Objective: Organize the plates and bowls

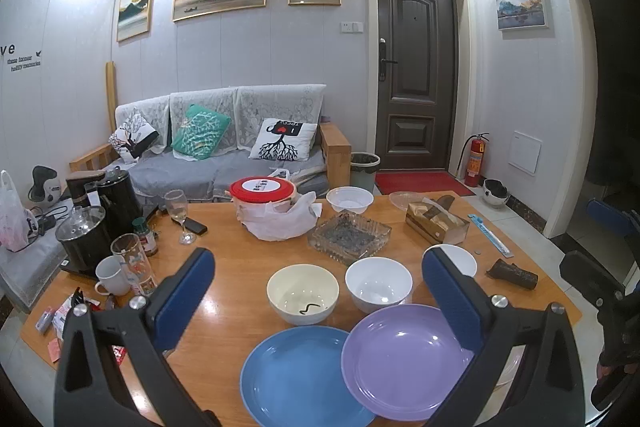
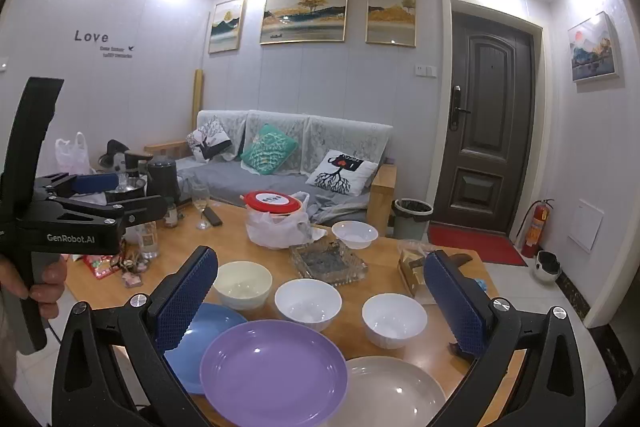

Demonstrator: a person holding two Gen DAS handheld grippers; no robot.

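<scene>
On the wooden table (image 1: 236, 267) a blue plate (image 1: 296, 375) and a purple plate (image 1: 404, 359) lie side by side near the front edge; the purple one overlaps the blue one. Behind them stand a cream bowl (image 1: 303, 293), a white bowl (image 1: 378, 285) and a second white bowl (image 1: 460, 259). The right wrist view shows the same purple plate (image 2: 274, 373), blue plate (image 2: 208, 331), a grey plate (image 2: 396, 391), cream bowl (image 2: 242, 284) and two white bowls (image 2: 308, 303) (image 2: 394, 319). My left gripper (image 1: 320, 287) is open and empty above the plates. My right gripper (image 2: 320, 291) is open and empty.
A glass ashtray (image 1: 350, 235), a red-lidded tub in a plastic bag (image 1: 264, 201), a small white bowl (image 1: 349, 199), a wooden tissue box (image 1: 436, 221), a wine glass (image 1: 178, 213), kettles (image 1: 84, 239), a mug (image 1: 112, 275) and a phone crowd the table's back and left. A sofa stands behind.
</scene>
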